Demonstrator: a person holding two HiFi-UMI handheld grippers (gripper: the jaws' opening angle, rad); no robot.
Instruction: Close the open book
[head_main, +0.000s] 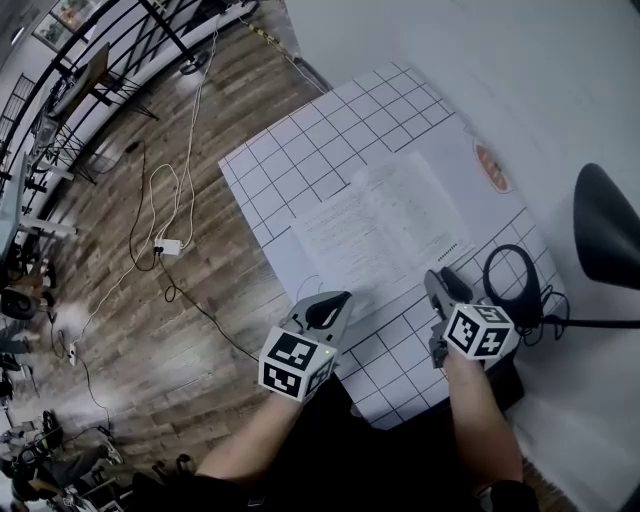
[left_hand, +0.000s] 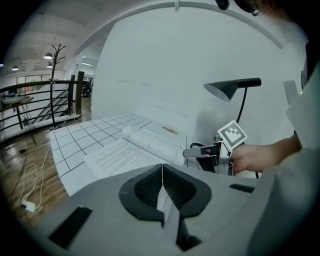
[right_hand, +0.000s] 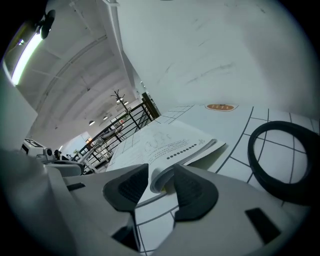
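An open book (head_main: 385, 225) lies flat on the white, black-gridded table (head_main: 300, 150), its printed pages facing up. My left gripper (head_main: 335, 305) hovers at the book's near left corner. In the left gripper view its pads (left_hand: 162, 172) meet along a line. A thin pale sliver shows between them, and I cannot tell what it is. My right gripper (head_main: 440, 285) is at the book's near right corner. In the right gripper view its jaws (right_hand: 160, 187) stand apart, with the curled page edges of the book (right_hand: 170, 142) in the gap.
A black cable loop (head_main: 512, 285) lies right of the book, close to my right gripper. Further right stands a black desk lamp (head_main: 605, 225). An orange round mark (head_main: 492, 167) sits beyond the book. The table's left edge drops to a wooden floor with cables.
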